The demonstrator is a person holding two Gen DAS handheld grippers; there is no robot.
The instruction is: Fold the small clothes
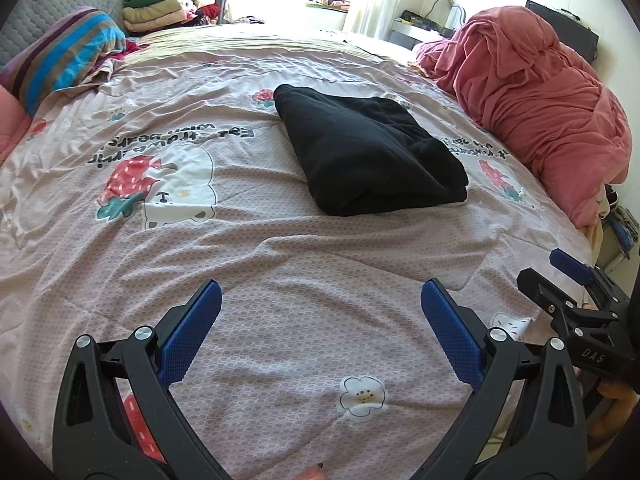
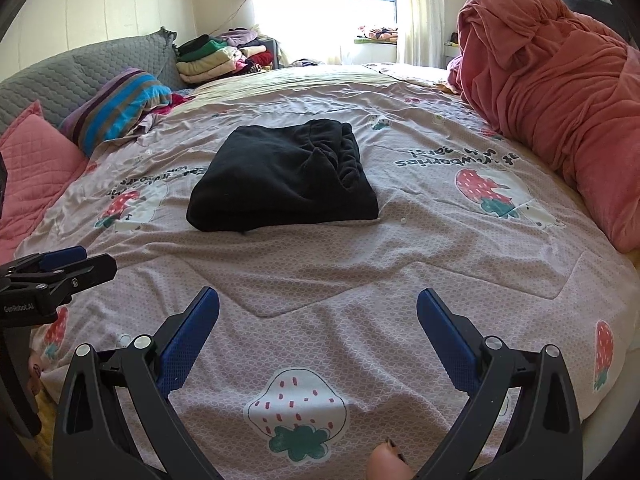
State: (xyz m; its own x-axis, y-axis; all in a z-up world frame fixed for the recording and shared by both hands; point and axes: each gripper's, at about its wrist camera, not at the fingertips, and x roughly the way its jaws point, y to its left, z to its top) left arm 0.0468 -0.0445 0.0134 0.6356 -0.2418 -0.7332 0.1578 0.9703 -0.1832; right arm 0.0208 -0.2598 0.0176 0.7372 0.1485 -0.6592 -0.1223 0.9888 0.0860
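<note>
black garment (image 2: 280, 176) soft matt fleece; bedsheet (image 2: 360, 280) thin wrinkled cloth; tongs (image 1: 320, 332) matt plastic w/ textured pads.

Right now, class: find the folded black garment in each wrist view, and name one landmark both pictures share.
Left wrist view: the folded black garment lies on the bedspread a little right of centre, beyond the open left gripper.
Right wrist view: the folded black garment lies a little left of centre, beyond the open right gripper.
Shared landmark: the heaped pink duvet along the right edge in both.
</note>
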